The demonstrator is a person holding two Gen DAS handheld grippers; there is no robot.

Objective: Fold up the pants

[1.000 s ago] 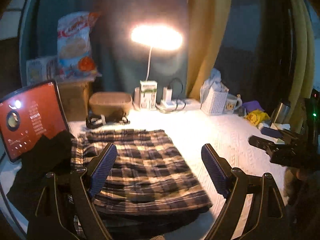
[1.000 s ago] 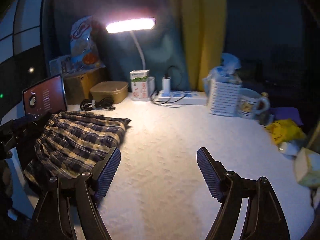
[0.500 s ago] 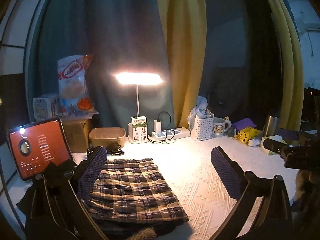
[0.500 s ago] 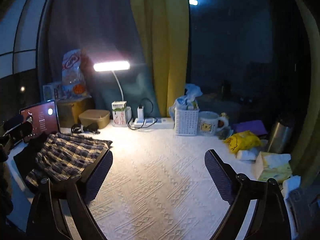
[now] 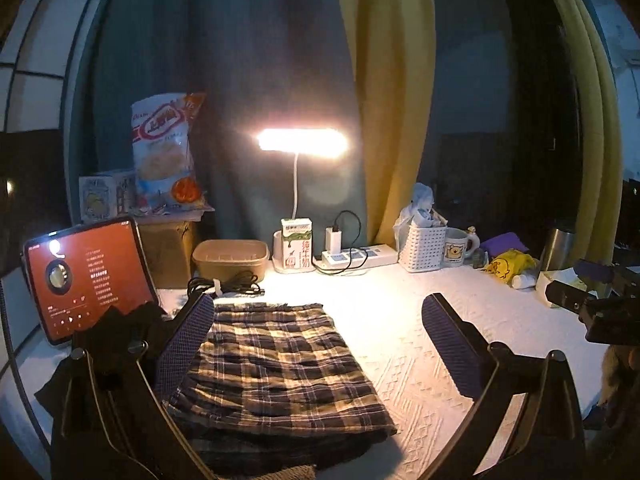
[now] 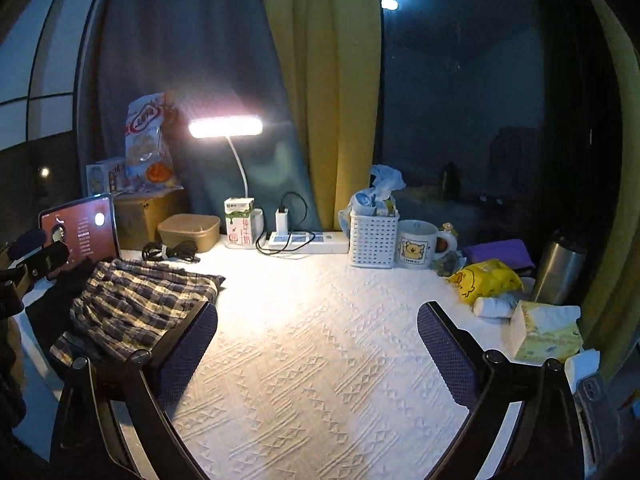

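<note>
I have let go: my left gripper (image 5: 316,344) stands wide and empty, and my right gripper (image 6: 318,354) is opening, nothing between its jaws. Both have pulled back from the plaid pants (image 5: 276,364), now a folded rectangle at the left edge of the white table cover (image 6: 320,360) (fold looks finished, I judge).

Folded pants (image 5: 276,364) on table (image 5: 400,320), left side; tablet (image 5: 86,276) further left; lamp (image 5: 302,142) behind.
</note>
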